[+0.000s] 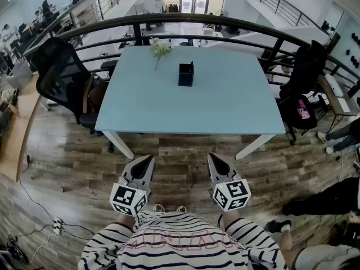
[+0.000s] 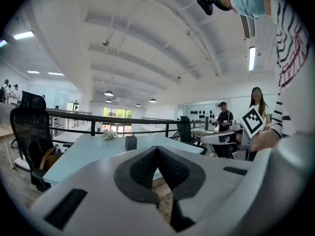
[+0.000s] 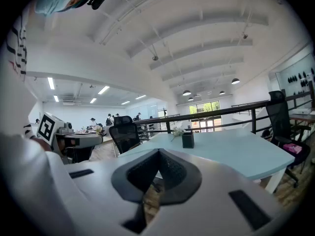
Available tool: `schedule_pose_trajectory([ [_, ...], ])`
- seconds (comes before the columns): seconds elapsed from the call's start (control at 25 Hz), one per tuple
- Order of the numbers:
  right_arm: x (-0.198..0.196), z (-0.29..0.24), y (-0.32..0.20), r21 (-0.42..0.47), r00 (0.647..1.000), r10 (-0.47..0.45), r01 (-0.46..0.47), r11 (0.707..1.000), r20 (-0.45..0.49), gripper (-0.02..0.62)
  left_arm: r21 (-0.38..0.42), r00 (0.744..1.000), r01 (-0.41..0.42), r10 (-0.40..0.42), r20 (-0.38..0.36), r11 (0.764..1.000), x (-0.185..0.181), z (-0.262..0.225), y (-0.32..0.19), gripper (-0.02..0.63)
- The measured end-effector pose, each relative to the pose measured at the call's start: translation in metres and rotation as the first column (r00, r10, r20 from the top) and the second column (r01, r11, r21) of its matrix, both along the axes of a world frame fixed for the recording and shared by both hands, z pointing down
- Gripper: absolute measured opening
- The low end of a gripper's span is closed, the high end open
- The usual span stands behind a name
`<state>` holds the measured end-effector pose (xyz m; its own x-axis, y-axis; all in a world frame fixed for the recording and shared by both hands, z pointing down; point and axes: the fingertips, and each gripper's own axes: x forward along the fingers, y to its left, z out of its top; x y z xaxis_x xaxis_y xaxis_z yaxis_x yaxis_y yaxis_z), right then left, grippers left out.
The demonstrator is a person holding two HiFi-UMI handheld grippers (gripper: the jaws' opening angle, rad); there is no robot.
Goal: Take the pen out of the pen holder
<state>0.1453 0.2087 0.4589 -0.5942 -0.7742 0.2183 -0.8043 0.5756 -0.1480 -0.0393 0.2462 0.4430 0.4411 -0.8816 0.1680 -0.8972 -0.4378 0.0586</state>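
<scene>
We stand back from the pale blue table [image 1: 225,106], which fills the middle of the head view, with a black office chair [image 1: 59,75] at its left side and a dark railing [image 1: 236,24] curving behind it. Both tools hang low over the wooden floor, well short of the table's near edge: the left gripper [image 1: 150,158] and the right gripper [image 1: 212,157] each have their jaws pressed together, with nothing between them. In our judgement the danger lies there. If the jaws arrive at the holder unopened, they could knock the light holder over or shove it across the smooth top, and a pinch set too high on the pen could tip the holder with it. The black square pen holder [image 1: 185,75] stands upright on the far half of the table, near a small sprig of white flowers [image 1: 161,48]. A dark tip [image 1: 192,64] shows above its rim, which we take for the pen, not yet lifted out. What else it holds we cannot tell.
</scene>
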Motion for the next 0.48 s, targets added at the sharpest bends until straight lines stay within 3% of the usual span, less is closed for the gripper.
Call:
schedule_pose_trajectory([
  [0.24, 0.004, 0.003, 0.003, 0.005, 1.0, -0.017, 0.017, 1.0, 0.01, 0.026, 0.006, 1.0, 0.005, -0.005, -0.001, 1.0, 0.011, 0.005, 0.006, 0.025],
  [0.48, 0.006, -0.001, 0.002, 0.01, 0.994, -0.04, 0.039, 0.999, 0.099, 0.029, 0.025, 1.0, -0.007, 0.007, 0.001, 1.0, 0.024, 0.004, 0.007, 0.028],
])
